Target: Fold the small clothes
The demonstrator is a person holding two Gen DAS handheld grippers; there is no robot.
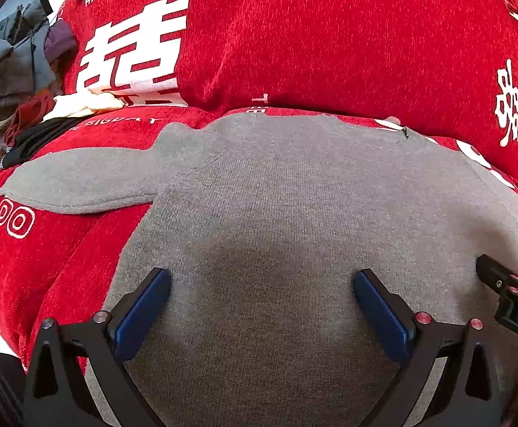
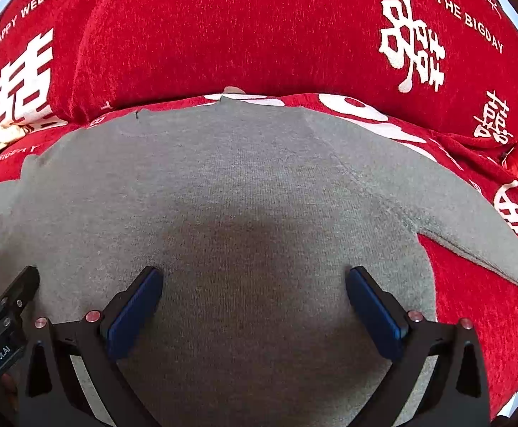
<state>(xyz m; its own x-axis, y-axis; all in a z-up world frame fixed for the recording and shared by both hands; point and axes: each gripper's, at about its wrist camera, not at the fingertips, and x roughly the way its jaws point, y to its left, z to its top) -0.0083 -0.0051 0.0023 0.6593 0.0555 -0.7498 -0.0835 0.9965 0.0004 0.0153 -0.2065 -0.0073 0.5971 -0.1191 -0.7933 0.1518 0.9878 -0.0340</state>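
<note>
Flat across a red plush cover printed with white characters and lettering [image 1: 91, 249] lies a small grey knitted sweater [image 1: 276, 192], body spread out, neckline toward the far side by the red printed cushion [image 1: 312, 35] standing behind it. One sleeve [image 1: 80, 185] reaches out to the left in the left wrist view; the other sleeve [image 2: 447, 213] runs off to the right in the right wrist view. Left gripper [image 1: 261, 311]: blue-padded fingers spread wide, nothing between them, low over the near part of the sweater's body; contact with the knit cannot be told. Right gripper [image 2: 254, 309]: likewise spread wide and holding nothing, over the same near part, just beside the left one; each tool's black tip shows at the edge of the other's view. A dark shadow sits on the knit ahead of each pair of fingers. Far left, a heap of mixed grey, purple, red and black clothes [image 1: 16, 82] lies at the cover's edge, well apart from the sweater.
</note>
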